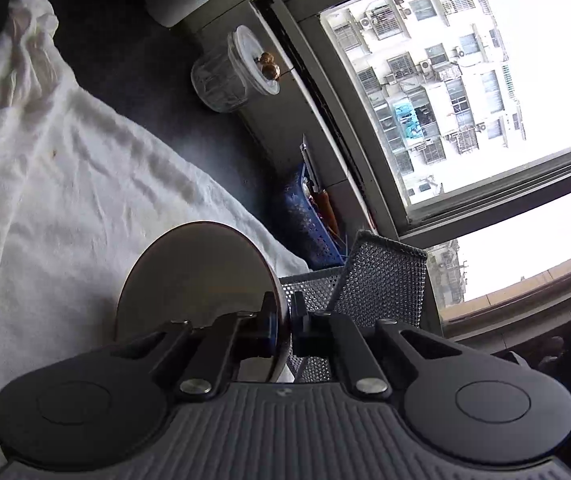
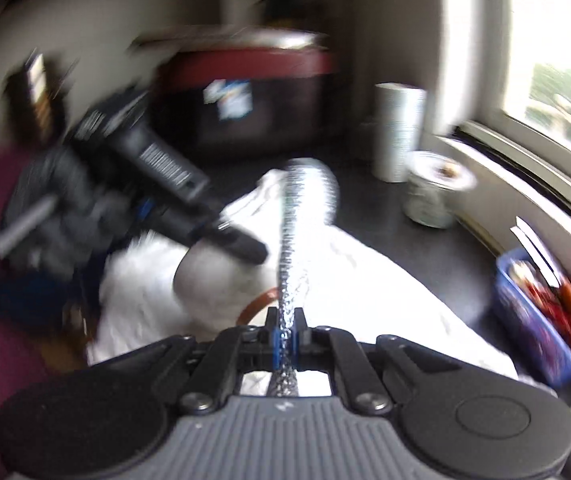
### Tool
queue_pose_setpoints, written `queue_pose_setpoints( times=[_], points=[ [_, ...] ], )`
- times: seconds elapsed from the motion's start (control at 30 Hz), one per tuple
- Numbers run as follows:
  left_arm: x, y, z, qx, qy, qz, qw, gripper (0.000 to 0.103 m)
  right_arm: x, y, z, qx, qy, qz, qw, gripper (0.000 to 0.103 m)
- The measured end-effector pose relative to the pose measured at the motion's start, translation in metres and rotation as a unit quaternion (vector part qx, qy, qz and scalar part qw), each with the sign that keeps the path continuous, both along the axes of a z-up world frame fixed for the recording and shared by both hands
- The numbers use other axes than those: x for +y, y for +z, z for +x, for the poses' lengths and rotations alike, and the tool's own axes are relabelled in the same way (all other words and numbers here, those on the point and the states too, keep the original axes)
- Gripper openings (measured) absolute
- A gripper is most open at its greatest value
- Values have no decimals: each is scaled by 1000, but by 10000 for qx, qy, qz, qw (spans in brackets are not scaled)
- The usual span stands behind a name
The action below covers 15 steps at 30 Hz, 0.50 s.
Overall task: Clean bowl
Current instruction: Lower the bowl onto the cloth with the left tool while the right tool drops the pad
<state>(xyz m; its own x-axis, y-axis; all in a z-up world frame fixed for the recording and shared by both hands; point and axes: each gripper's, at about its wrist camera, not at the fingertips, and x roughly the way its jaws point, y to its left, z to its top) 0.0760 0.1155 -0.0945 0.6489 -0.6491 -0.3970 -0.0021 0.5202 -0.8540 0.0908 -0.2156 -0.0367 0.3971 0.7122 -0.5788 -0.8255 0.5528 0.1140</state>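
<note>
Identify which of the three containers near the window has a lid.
The glass jar: a clear lid with a round golden knob covers it, while the blue basket and the black mesh holder stand open-topped.

Left gripper (image 1: 283,316) clamped tight on the rim of a bowl (image 1: 193,280), tilted steeply, angled slightly downward. Right gripper (image 2: 288,334) pinched on a silvery scrubbing handle (image 2: 291,248), also pitched downward. In the right wrist view, seen blurred at far left, reaching in toward the centre.
</note>
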Motion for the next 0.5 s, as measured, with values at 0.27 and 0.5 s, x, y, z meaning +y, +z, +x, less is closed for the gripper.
queue_pose_setpoints(
  times=[0.27,0.5],
  points=[
    [-81,47,-10,-1135,-1999,4095,8829,5,-34,7,6,399,-1279,115,9909,6],
    [-158,9,-47,-1749,-3362,6078,6978,6,-41,4,11,714,-1305,117,9888,7]
  ],
)
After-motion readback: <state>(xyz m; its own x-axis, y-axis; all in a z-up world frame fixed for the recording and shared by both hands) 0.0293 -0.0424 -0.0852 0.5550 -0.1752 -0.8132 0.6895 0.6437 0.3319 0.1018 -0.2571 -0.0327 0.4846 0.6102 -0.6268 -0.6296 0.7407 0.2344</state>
